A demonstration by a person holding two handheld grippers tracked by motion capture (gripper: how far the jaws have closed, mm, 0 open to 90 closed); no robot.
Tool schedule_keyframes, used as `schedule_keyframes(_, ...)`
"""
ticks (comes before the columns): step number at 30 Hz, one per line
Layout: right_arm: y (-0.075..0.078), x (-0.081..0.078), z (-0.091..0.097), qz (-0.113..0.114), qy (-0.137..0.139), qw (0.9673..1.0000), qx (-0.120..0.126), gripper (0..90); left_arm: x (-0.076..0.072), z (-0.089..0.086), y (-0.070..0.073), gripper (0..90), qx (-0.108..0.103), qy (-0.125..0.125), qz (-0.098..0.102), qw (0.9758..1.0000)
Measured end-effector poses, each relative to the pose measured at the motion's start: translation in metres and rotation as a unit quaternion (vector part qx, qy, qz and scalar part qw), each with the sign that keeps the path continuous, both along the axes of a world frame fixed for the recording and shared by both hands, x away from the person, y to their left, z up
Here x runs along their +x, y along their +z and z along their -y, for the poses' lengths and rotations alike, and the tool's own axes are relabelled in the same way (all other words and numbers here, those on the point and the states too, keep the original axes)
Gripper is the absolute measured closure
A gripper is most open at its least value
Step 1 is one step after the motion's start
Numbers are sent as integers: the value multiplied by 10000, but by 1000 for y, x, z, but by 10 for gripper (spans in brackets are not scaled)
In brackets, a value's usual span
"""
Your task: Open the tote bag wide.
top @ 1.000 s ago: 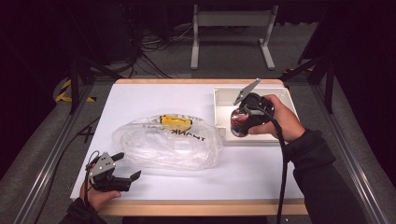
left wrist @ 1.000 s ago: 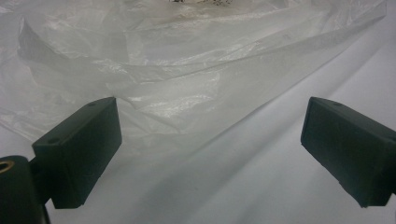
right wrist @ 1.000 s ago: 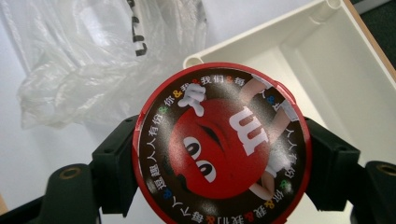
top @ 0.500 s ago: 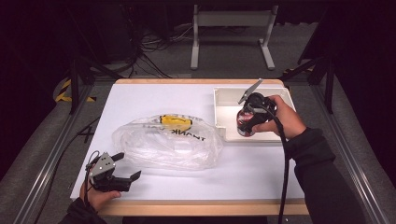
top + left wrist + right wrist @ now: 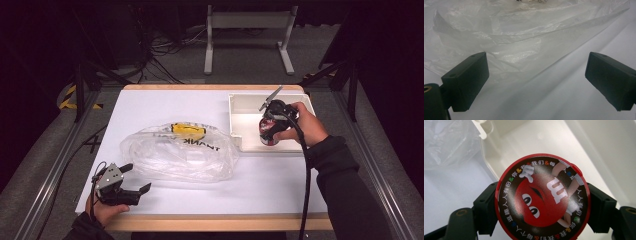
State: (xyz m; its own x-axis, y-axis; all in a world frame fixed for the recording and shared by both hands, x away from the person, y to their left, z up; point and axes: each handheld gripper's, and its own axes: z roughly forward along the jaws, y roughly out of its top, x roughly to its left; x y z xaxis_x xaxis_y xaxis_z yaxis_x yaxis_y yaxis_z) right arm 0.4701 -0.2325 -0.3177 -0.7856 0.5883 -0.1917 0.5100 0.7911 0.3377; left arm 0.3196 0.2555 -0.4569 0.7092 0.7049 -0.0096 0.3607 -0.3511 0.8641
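Two grippers were at work on the white table (image 5: 280, 185). The right gripper (image 5: 270, 131) was clenched on a round red candy tub (image 5: 542, 197), its black jaws pressing on the two opposite sides of the container, just under the printed lid. In the high view the candy tub (image 5: 268, 134) hung inside the white plastic tray (image 5: 240, 107) at the right of the table, near the tray's front wall; whether it touched the tray floor I could not tell. The left gripper (image 5: 134, 180) rested at the near left corner with its jaws wide apart and nothing between them, pointed at the crumpled clear plastic bag (image 5: 180, 156), which lay in the middle of the table, beside the tray.

The tub looked stiff and smooth, probably of hard plastic, so I judge that it will not bend under the jaws but may slip or turn if the grip is loose. Its weight depends on the filling, which was hidden. The best hold seems to be across the round wall, as now, and not on the lid, because the lid has a small tab and could come open.
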Motion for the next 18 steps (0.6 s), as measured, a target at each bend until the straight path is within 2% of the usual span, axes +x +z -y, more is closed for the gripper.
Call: schedule_keyframes(18,-26,23,8,-115,-171,9998,-10,252,-1,-1,0,60,-15,-11,36,10000)
